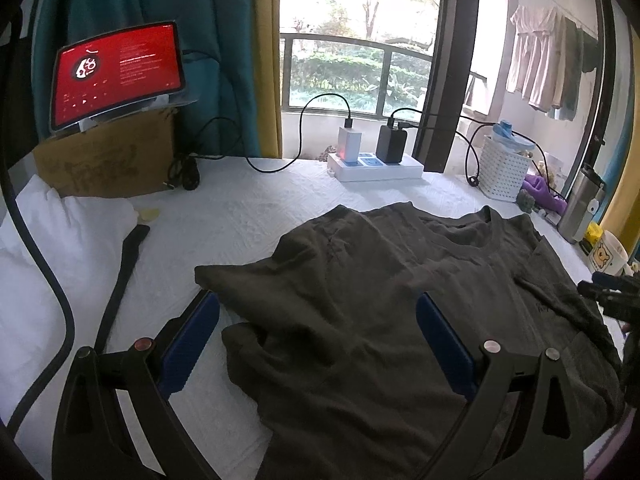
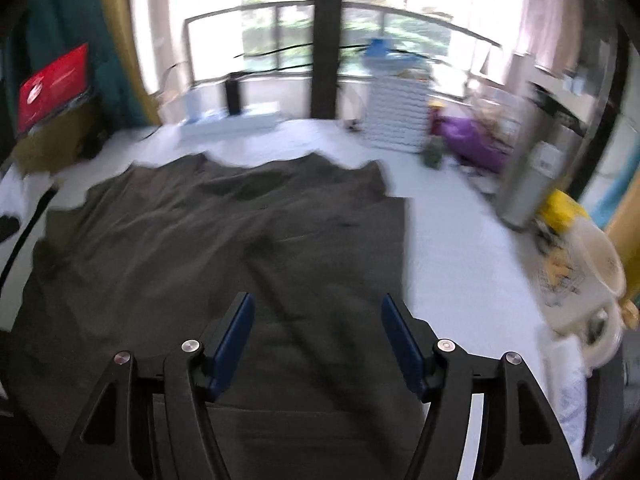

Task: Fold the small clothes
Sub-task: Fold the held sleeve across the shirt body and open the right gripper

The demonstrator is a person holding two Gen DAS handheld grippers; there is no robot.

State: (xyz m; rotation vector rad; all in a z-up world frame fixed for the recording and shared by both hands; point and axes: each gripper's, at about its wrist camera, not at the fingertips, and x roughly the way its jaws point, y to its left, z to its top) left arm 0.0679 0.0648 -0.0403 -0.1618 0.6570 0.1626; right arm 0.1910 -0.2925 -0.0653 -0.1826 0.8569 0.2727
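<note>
White-covered table point(image 1: 248, 216) by window; dark olive cotton T-shirt point(image 1: 400, 300) spread flat. Left gripper point(image 1: 318, 340), right gripper point(image 2: 318, 340): both spread apart, empty, over shirt.

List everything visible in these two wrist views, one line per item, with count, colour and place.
T-shirt: 1, dark olive, spread on the white table cover.
Tablet: 1, red screen, on cardboard box, far left.
Power strip: 1, white, far centre, holding a white charger and a black charger.
Basket: 1, white, far right.
Flask: 1, steel, right edge.
Mug: 1, cream, right edge.
White cloth: 1, left.
Left tongs: open, over the shirt.
Right tongs: open, over the shirt.
</note>
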